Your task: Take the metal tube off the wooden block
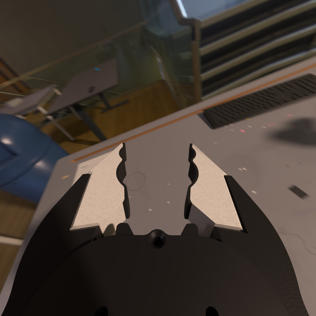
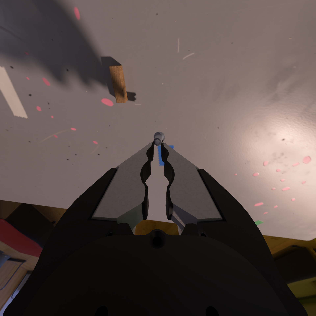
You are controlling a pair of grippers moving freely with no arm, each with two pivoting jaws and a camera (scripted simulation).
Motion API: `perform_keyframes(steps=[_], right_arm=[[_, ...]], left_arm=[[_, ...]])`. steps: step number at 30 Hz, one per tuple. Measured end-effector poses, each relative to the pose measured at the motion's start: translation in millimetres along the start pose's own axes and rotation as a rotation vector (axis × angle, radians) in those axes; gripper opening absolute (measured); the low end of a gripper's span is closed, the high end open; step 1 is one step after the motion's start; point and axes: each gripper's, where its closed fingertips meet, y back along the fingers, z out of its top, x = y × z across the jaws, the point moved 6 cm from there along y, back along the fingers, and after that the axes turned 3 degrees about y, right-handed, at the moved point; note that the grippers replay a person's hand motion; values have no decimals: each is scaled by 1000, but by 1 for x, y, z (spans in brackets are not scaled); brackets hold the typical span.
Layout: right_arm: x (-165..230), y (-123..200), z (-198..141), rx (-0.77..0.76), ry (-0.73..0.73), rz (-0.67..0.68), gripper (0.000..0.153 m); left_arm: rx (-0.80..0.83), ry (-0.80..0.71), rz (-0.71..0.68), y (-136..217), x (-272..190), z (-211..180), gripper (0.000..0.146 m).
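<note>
In the right wrist view my right gripper point(image 2: 157, 143) is shut on the small grey metal tube point(image 2: 159, 136), which sticks out past the fingertips, seen end-on, above the grey table point(image 2: 222, 85). The wooden block point(image 2: 118, 83) lies on the table farther off to the left, apart from the tube, with nothing on it. In the left wrist view my left gripper point(image 1: 157, 145) is open and empty above the grey table point(image 1: 222, 171) near its far left corner. Neither the block nor the tube shows in that view.
A black ribbed mat point(image 1: 259, 100) lies at the table's far edge, beside an orange strip point(image 1: 136, 135). A blue rounded object point(image 1: 22, 153) sits beyond the table's corner. White tape point(image 2: 12, 95), blue tape point(image 2: 161, 154) and pink specks mark the table. The table's near edge point(image 2: 51, 206) runs below.
</note>
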Motion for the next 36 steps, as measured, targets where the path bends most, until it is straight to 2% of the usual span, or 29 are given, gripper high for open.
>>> perform_keyframes(steps=[4, 8, 12, 16, 21, 27, 32, 36], right_arm=[[4, 43, -8, -45, -16, -9, 7], [34, 97, -3, -118, 28, -76, 7], [95, 140, 18, -149, 143, -101, 7], [178, 158, 51, -144, 294, -41, 7], [288, 146, 96, -104, 457, 56, 7], [406, 104, 144, -58, 562, 114, 7], [482, 68, 175, -53, 618, 94, 7], [523, 38, 194, -52, 625, 108, 7]], left_arm=[[-108, 16, 161, 12, 26, -5, 76], [-95, 68, 233, 14, 39, -9, 79], [-98, 128, 244, 13, 46, -13, 83], [-98, 160, 258, 15, 51, -15, 83], [-72, 209, 271, 23, 61, -22, 83], [-69, 353, 294, 43, 81, -32, 82], [-50, 373, 294, 55, 85, -37, 80], [-36, 368, 263, 56, 82, -37, 79]])
